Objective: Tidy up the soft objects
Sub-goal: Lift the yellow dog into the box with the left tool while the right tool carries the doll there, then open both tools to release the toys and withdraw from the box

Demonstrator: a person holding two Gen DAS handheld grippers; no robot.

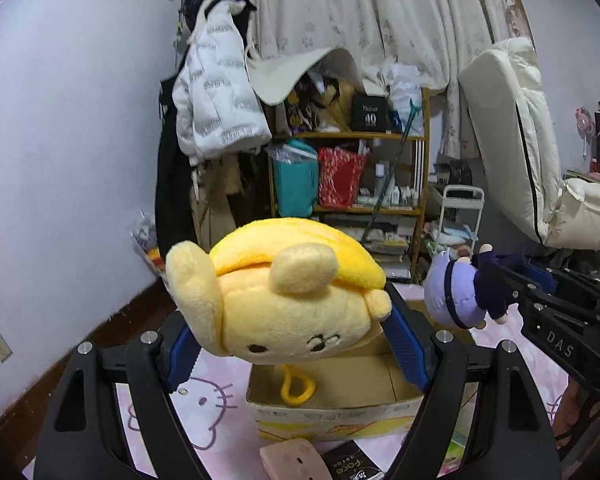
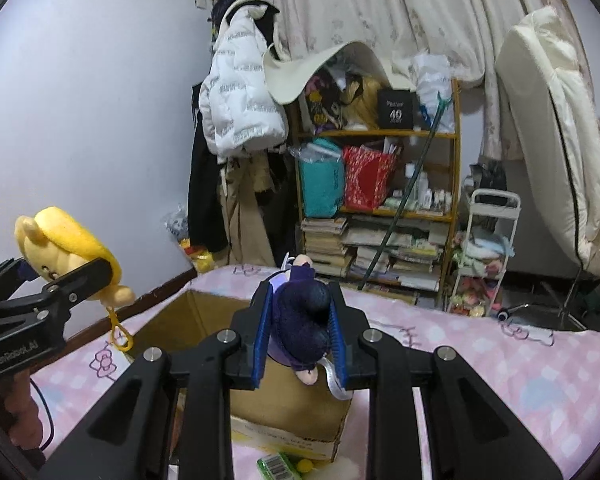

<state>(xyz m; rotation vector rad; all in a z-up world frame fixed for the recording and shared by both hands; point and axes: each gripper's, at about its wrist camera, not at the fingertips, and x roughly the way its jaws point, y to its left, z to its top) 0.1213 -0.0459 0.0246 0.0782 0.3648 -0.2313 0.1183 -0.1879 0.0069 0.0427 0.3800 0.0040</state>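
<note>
My left gripper (image 1: 292,316) is shut on a yellow plush dog (image 1: 284,300) with a banana-shaped hat, held above an open cardboard box (image 1: 332,412). A yellow clip loop (image 1: 298,388) hangs from the plush into the box. In the right wrist view the plush (image 2: 68,252) is at the left, in the left gripper (image 2: 66,276). My right gripper (image 2: 300,320) is shut on a small doll (image 2: 300,320) with a navy outfit and lilac hair, above the box's (image 2: 292,408) right side. In the left wrist view the doll (image 1: 464,292) is at the right, level with the plush.
The box sits on a bed with a pink Hello Kitty sheet (image 2: 500,360). A pink soft item (image 1: 296,460) and a dark packet (image 1: 352,462) lie in front of the box. A green pack (image 2: 280,466) lies by it. A cluttered shelf (image 2: 380,184) stands behind.
</note>
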